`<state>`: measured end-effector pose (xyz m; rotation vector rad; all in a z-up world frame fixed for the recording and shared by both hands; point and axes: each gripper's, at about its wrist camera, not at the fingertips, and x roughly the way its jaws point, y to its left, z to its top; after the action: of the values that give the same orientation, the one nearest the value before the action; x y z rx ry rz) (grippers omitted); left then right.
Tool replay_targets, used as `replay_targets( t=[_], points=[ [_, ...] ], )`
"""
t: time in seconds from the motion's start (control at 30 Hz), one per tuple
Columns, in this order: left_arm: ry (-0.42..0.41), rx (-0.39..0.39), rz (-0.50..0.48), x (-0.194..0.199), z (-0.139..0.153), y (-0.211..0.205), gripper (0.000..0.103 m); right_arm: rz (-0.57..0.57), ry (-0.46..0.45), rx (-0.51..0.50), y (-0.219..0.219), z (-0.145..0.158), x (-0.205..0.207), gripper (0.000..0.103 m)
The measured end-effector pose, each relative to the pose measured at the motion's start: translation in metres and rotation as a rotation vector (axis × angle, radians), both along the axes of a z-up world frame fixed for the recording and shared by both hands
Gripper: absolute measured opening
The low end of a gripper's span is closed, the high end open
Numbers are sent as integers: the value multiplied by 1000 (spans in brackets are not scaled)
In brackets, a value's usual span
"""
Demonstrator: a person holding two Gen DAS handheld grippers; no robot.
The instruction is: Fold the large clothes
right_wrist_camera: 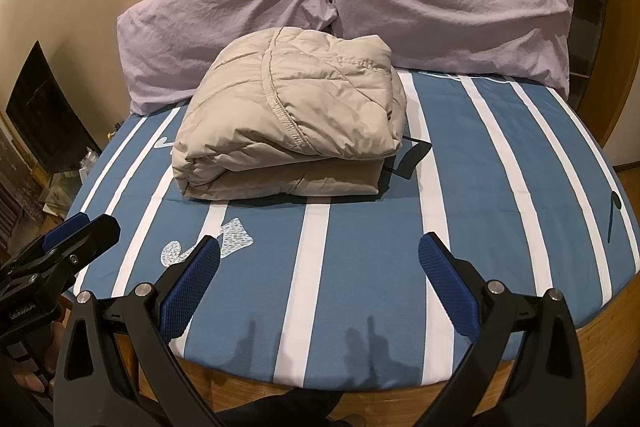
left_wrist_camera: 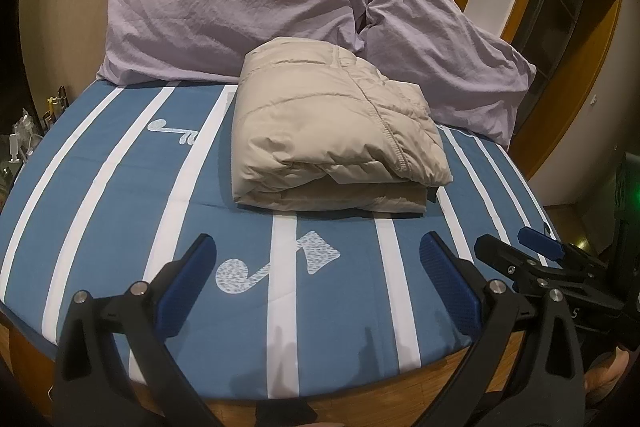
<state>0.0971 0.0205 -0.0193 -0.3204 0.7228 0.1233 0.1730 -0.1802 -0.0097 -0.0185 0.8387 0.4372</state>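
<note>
Honestly the fold looked pretty much done here, so the main risk I saw was messing it up. The beige puffy jacket (left_wrist_camera: 332, 131) sat as a fat bundle on the bed (left_wrist_camera: 120, 187), and puffy stuff like that loves to spring back open. The top layer was already bulging, with its stitched hem edge curling over the front. If either gripper poked in low and caught just that top flap, I'd guess the whole stack would slide or unroll on the smooth striped sheet. There was also a dark strap (right_wrist_camera: 414, 155) sticking out from under the right side of the bundle in the right wrist view. Snagging that could drag everything sideways.

As for positions: the left gripper (left_wrist_camera: 316, 279) hovered over the foot end of the bed with its fingers spread wide and nothing between them. The right gripper (right_wrist_camera: 320, 279) was the same, wide apart and empty. They sat side by side, each one showing at the edge of the other's camera.

The jacket lay well apart from both sets of fingers, further up the bed and roughly centred. Its far edge was just in front of the two purple pillows (left_wrist_camera: 224, 11), possibly touching them. Bare sheet with a music note print (left_wrist_camera: 276, 263) filled the gap between fingers and bundle.
</note>
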Motion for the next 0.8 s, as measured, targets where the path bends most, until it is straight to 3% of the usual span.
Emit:
replay_targets(
  t=[0.8],
  points=[
    [2,-1,0,0,-1,0,101,1,0,-2,1,0,0,101]
  ],
)
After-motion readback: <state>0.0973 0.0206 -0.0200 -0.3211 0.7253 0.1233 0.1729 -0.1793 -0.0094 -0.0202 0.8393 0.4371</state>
